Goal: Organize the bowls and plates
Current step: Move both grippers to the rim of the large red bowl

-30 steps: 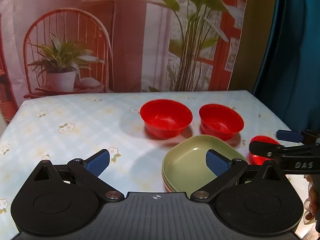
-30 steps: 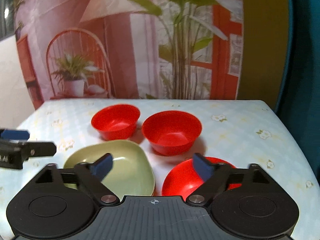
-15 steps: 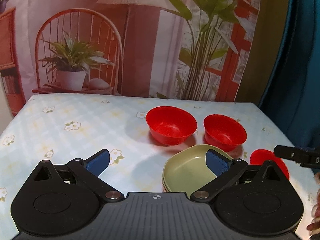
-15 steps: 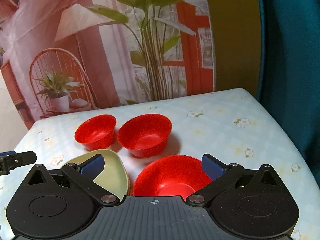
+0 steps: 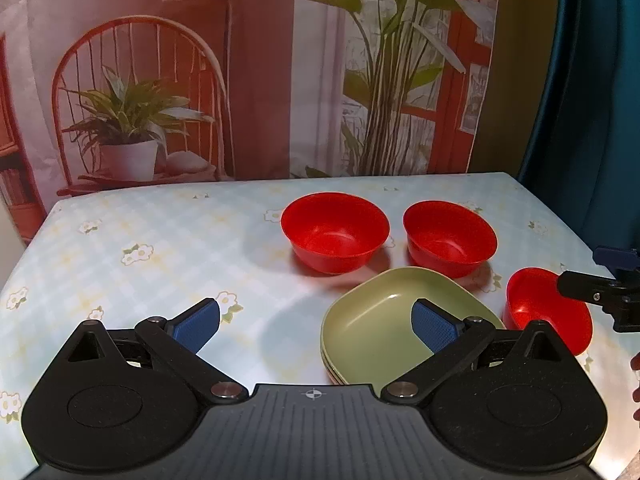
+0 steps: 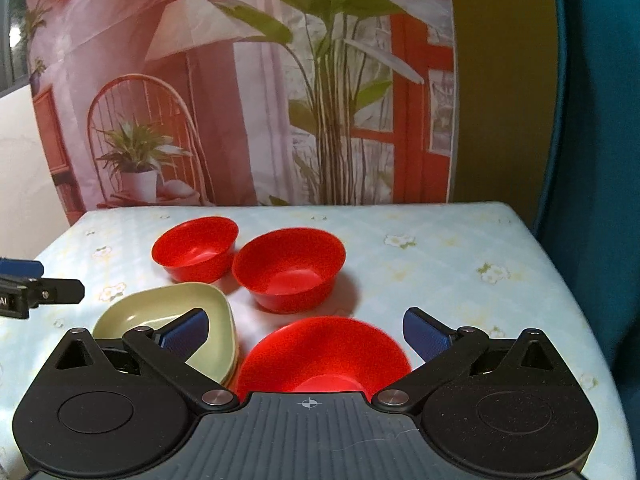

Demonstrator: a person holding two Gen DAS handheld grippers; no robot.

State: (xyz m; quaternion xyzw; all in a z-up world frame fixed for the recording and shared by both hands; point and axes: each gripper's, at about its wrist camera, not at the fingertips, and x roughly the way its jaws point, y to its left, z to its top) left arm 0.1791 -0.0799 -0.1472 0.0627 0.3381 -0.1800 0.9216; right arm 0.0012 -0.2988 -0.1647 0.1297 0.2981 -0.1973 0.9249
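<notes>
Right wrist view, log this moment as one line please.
right gripper: open, over near red bowl | left gripper: open, empty | green plates: stacked | two red bowls: separate

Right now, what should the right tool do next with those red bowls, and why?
Probably ease the right tool forward and down around the nearest red bowl. It is wide open and empty, that bowl sits right below it, and two other red bowls stand unstacked behind, beside the green plates.

— How do the grippers stand?
— Both tilt downward above the table's near edge. The left gripper (image 5: 314, 320) has its jaws spread wide — nothing between the pads.
— And the other?
— The right gripper (image 6: 306, 330) is spread just as wide, gripping nothing.
</notes>
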